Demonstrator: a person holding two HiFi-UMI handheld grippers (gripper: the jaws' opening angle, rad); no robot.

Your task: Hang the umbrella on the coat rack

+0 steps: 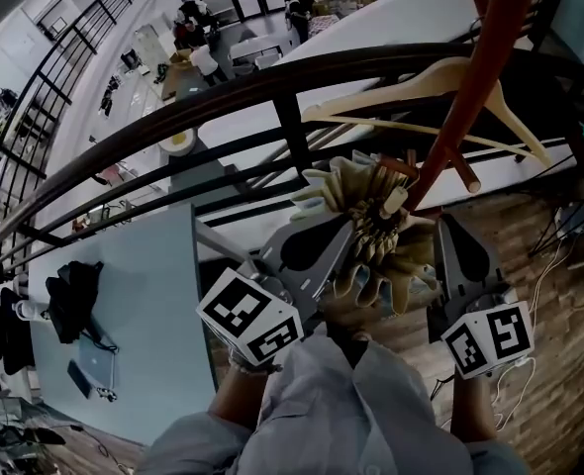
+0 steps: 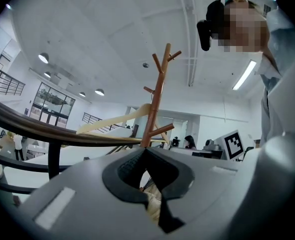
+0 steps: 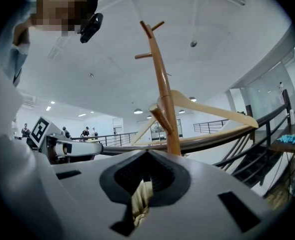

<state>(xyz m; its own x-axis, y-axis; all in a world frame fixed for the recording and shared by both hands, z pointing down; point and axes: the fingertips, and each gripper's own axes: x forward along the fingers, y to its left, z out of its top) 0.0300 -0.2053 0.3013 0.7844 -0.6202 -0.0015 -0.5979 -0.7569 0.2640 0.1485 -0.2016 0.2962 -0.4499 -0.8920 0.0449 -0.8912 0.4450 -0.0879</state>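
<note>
- The left claw [image 2: 146,156] is pressed together at its tips, and cream fabric of the umbrella [image 2: 155,204] is pinched in the gap just behind them.
- The right claw [image 3: 147,156] is closed the same way, with pleated cream folds of the umbrella [image 3: 141,199] caught between its dark pads.
- In the head view the left claw [image 1: 356,234] and the right claw [image 1: 440,228] sit close together, one on each side of the bundled umbrella [image 1: 346,191]. They hold it up in the air against the lower stem of the coat rack [image 1: 480,77].
- Both grippers point forward and upward from the person's pale sleeves [image 1: 351,404]. The left marker cube [image 1: 250,317] and the right marker cube [image 1: 487,339] are nearest the body.
- The umbrella's folds fan out above the claws. They touch or come very near one of the rack's short pegs; I cannot tell which.
- Only the head view shows the whole umbrella, the wooden floor [image 1: 530,265] and the drop beyond the dark railing [image 1: 272,77].
- The gripper views alone show the top of the coat rack [image 2: 155,109] [image 3: 165,94], with its upper pegs bare against the ceiling.
- A wooden hanger [image 1: 440,77] hangs on the rack. It points left in the left gripper view [image 2: 112,124] and right in the right gripper view [image 3: 212,111].
</note>
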